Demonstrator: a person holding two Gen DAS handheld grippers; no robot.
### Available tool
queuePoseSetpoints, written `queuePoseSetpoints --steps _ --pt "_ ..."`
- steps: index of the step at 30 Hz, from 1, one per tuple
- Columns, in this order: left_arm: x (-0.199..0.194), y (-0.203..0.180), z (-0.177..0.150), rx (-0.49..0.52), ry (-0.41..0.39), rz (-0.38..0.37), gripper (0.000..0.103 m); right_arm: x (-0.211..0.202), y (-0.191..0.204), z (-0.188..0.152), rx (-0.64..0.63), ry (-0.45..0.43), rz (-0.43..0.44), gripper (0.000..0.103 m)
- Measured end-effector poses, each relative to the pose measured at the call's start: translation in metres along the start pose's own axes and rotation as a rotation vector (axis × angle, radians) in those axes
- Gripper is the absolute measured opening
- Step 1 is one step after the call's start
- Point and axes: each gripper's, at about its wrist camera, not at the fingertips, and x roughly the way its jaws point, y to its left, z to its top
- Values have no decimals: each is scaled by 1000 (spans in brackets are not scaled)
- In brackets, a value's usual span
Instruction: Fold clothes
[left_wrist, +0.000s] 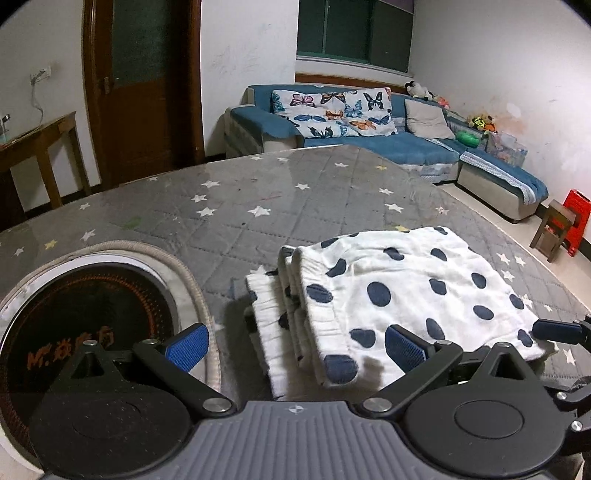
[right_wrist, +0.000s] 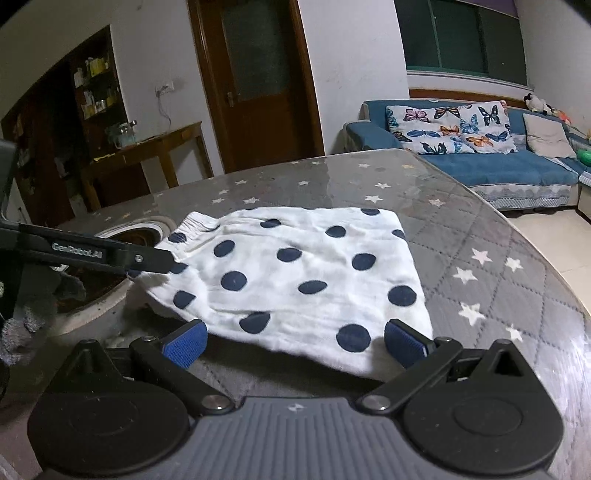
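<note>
A folded white garment with dark blue dots (left_wrist: 399, 291) lies on the grey star-patterned table cover (left_wrist: 229, 206). My left gripper (left_wrist: 295, 347) is open, its blue pads on either side of the garment's near elastic edge, nothing between them gripped. In the right wrist view the same garment (right_wrist: 295, 273) lies flat. My right gripper (right_wrist: 295, 341) is open at its near edge. A finger of the left gripper (right_wrist: 110, 254) reaches in from the left and touches the garment's left corner. A fingertip of the right gripper (left_wrist: 554, 328) shows at the right of the left wrist view.
A round built-in hotplate with a rim (left_wrist: 85, 317) sits in the table at the left, also in the right wrist view (right_wrist: 136, 232). A blue sofa (left_wrist: 369, 136), a wooden door (left_wrist: 144, 85), a side table (left_wrist: 40, 140) and a red stool (left_wrist: 576, 221) stand beyond the table.
</note>
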Motion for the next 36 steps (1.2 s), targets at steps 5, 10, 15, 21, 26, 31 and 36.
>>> queuePoseSetpoints --steps 5,10,15,21,26,31,36 --pt "4 5 -4 -2 29 24 103 0 -2 1 4 -3 -4 103" --pt "-4 8 -10 -8 23 23 103 -5 1 2 14 -13 -2 103" --pt "-13 7 -19 -6 23 12 103 -6 3 -2 32 -18 -21 103" --pt "-21 5 -27 -9 19 11 103 -12 9 -4 56 -34 -48 103" --pt "-29 3 -34 -7 12 6 103 -16 17 -7 41 -38 -84 103" --pt "-37 1 -41 -3 5 5 103 -21 23 -12 44 -44 -120 103" --pt "-41 0 -51 2 14 17 103 -22 27 -18 61 -27 -134 103"
